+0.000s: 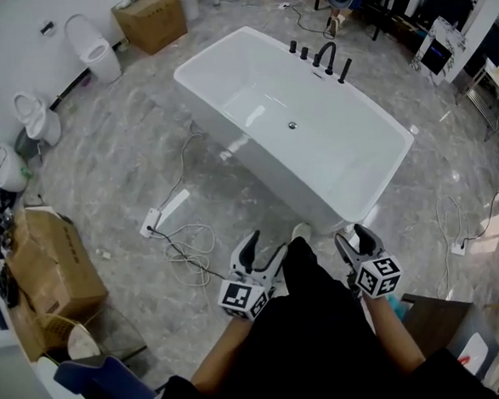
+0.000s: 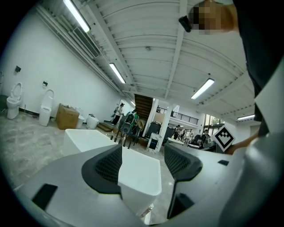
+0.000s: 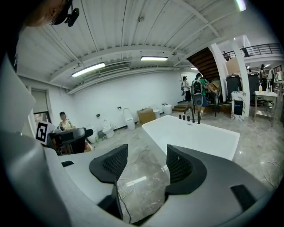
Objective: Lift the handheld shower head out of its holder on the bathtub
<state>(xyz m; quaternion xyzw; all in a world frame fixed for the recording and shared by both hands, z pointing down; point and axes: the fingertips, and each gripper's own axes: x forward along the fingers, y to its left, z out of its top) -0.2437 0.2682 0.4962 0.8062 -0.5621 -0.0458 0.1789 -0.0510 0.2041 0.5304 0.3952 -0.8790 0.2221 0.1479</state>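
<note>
A white freestanding bathtub (image 1: 314,147) stands on the grey marble floor ahead. On its far rim is a row of black fittings with a curved spout (image 1: 325,56); the slim black handheld shower head (image 1: 344,70) stands upright in its holder at the row's right end. My left gripper (image 1: 263,251) and right gripper (image 1: 356,240) are both open and empty, held close to my body, short of the tub's near end. The left gripper view shows the tub (image 2: 86,137) beyond the jaws of the left gripper (image 2: 142,160). In the right gripper view, the right gripper (image 3: 146,162) frames bare floor, with the fittings (image 3: 191,117) far off.
A white power strip (image 1: 167,214) and loose cables (image 1: 193,245) lie on the floor left of the tub. Cardboard boxes (image 1: 54,268) and toilets (image 1: 94,50) line the left side. Another cable (image 1: 451,223) lies at the right. People stand in the background (image 3: 199,88).
</note>
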